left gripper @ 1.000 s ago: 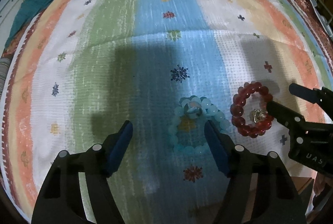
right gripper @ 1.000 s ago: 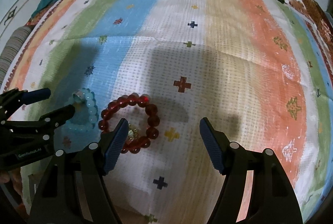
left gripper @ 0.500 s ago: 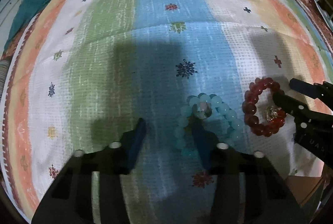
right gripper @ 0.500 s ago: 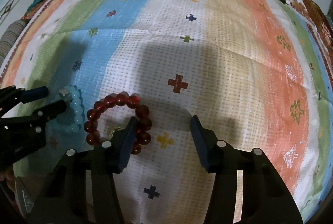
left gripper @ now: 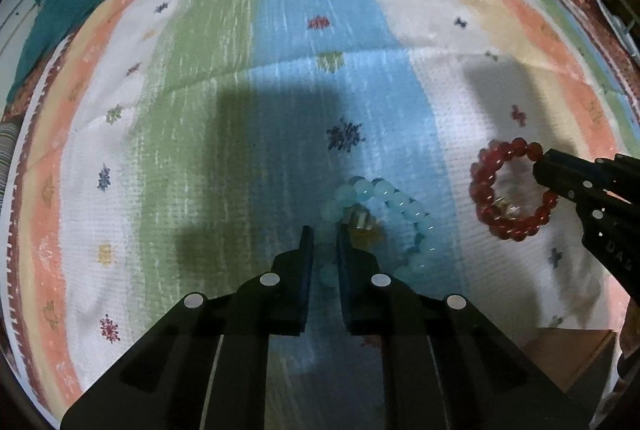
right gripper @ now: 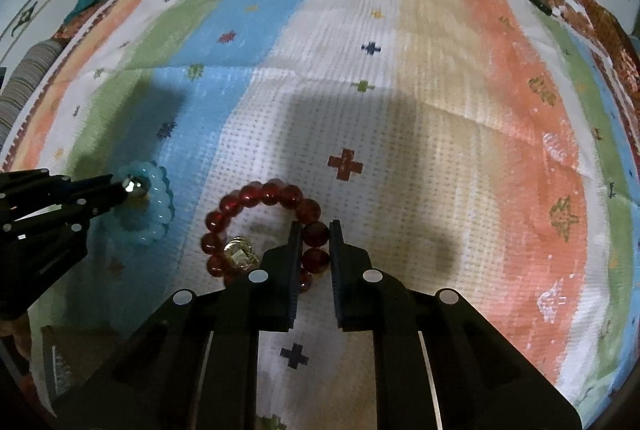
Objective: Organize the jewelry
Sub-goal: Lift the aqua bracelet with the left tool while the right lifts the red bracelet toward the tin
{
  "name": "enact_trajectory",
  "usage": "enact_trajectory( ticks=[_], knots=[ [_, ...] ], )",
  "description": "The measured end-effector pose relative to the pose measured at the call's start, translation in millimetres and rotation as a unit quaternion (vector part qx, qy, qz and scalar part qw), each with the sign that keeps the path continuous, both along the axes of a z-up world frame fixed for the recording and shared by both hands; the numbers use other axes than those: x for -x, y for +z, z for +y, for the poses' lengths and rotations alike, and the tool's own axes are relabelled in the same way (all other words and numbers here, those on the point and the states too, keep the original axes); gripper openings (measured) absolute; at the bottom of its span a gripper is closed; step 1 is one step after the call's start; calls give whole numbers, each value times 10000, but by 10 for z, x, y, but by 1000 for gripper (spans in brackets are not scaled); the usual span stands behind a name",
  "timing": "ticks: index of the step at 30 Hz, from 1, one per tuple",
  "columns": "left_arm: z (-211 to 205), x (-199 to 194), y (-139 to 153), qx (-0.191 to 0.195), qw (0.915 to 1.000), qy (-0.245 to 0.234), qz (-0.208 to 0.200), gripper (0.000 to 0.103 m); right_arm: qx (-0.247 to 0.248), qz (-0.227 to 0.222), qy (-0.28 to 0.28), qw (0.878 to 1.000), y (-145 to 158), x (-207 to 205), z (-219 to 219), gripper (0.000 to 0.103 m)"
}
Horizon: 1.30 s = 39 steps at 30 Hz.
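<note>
A striped cloth (left gripper: 280, 78) with small cross and flower motifs is being used as the work surface, and two bead bracelets are lying on it near its near edge.

In the left wrist view, the left gripper (left gripper: 323, 242) is being held with its jaws drawn narrow, only a slim gap being left between them. A section of the pale blue bracelet (left gripper: 400, 208) is being pinched in that gap; one bead is showing between the pads. The rest of that bracelet is lying on the blue stripe, curving away to the right of the jaws, with a small metallic charm (left gripper: 359, 218) resting just inside the loop beside the right finger.

In the right wrist view, the right gripper (right gripper: 315, 236) is likewise being kept narrow, and the red bracelet (right gripper: 256, 196) is being gripped at its right side, two dark red beads being caught between the pads. The remainder of the loop is lying on the white stripe to the left of the jaws, and a gold-coloured charm (right gripper: 238, 250) is sitting inside it, just beside the left finger.

The two bracelets are lying near each other but apart, the blue one to the left of the red. A teal cloth (left gripper: 68, 2) is being seen past the far left corner of the striped cloth.
</note>
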<state>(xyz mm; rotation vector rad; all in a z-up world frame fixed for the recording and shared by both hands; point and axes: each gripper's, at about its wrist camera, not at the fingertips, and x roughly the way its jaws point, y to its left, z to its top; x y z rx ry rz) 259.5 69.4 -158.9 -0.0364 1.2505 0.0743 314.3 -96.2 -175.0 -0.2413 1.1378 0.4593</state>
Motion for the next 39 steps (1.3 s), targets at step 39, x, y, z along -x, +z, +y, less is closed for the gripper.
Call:
enact_trajectory(
  ticks=[39],
  knots=[
    [-322,371,909,344,9949,-298,-899,11,-497,-704,-29,9963,800,540,-201,14]
  ],
)
